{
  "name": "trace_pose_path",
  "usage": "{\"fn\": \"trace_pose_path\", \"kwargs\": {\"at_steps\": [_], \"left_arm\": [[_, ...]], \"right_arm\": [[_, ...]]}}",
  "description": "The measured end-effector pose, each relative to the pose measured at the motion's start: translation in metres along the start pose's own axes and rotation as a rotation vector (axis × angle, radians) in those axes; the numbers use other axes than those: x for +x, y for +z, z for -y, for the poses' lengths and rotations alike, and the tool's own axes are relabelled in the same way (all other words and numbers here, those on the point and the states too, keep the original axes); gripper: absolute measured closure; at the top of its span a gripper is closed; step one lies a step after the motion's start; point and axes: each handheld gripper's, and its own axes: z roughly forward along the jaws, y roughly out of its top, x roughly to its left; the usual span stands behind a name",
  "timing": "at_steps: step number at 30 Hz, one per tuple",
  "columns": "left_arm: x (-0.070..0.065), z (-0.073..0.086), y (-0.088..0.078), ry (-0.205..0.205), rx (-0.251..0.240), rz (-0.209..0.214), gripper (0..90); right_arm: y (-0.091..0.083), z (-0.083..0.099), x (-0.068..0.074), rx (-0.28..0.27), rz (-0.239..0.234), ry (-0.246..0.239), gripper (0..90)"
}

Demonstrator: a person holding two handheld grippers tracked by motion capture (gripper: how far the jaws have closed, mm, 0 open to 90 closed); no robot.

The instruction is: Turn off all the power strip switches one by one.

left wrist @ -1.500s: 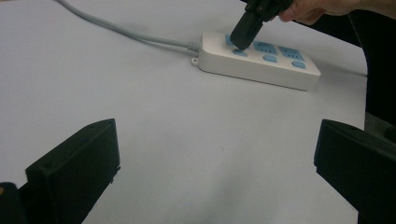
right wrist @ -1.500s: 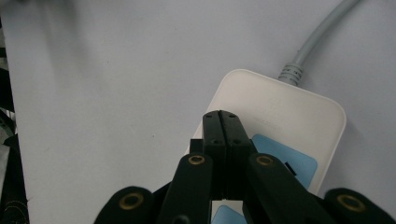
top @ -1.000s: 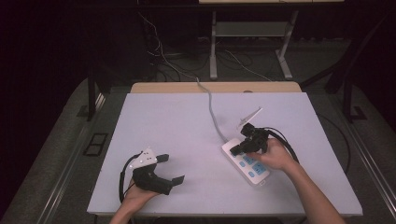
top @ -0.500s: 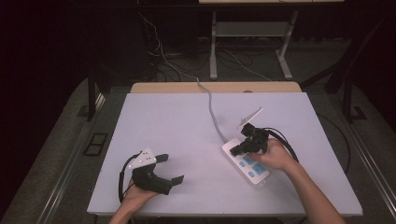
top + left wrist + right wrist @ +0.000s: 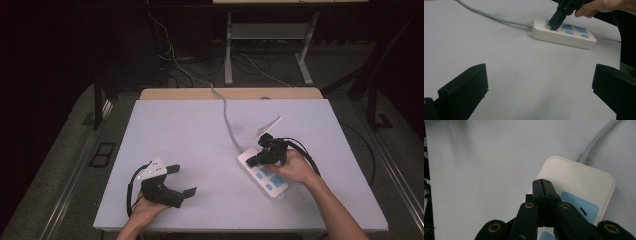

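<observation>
A white power strip with blue sockets and buttons lies on the right half of the white table, its grey cable running to the far edge. My right gripper is shut with nothing between its jaws, and its joined tips point down onto the strip's cable end. In the left gripper view the right gripper touches a blue patch on the power strip. In the right gripper view the closed right gripper hangs over the power strip. My left gripper rests open near the front left, empty.
A wooden board edges the table's far side. Behind it on the dark floor stand a metal frame and loose cables. The right gripper's black cable loops beside the hand.
</observation>
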Motion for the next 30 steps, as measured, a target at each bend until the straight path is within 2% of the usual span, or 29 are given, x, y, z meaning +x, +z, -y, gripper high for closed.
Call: {"fn": "trace_pose_path", "kwargs": {"at_steps": [3,6,8,9,11,15,22,26,30], "left_arm": [[0.000,0.000,0.000,0.000,0.000,0.001,0.0],[0.001,0.000,0.000,0.003,0.002,0.004,0.0],[0.000,0.000,0.000,0.005,0.001,0.005,0.0],[0.000,0.000,0.000,0.004,0.000,0.005,0.0],[0.000,0.000,0.000,0.003,-0.001,0.005,0.0],[0.001,0.000,0.001,0.003,0.002,0.003,0.0],[0.000,0.000,0.001,0.002,0.003,0.001,0.0],[0.000,0.000,0.001,0.002,0.002,0.002,0.0],[0.000,0.000,0.001,0.001,0.001,0.002,0.0]], "right_arm": [[0.000,-0.001,0.001,0.007,0.011,-0.017,90.0],[0.000,-0.002,0.003,0.012,0.021,-0.017,90.0],[-0.004,-0.002,0.003,-0.007,0.019,-0.011,90.0],[-0.005,-0.002,0.003,0.007,0.037,-0.019,90.0],[-0.007,0.000,0.003,0.008,0.043,-0.014,90.0],[-0.017,0.004,0.003,-0.056,0.032,-0.002,90.0],[-0.038,0.014,0.000,-0.124,0.045,0.025,89.6],[-0.049,0.022,0.000,-0.159,0.055,0.061,79.5],[-0.060,0.031,0.003,-0.205,0.081,0.101,61.8]]}}
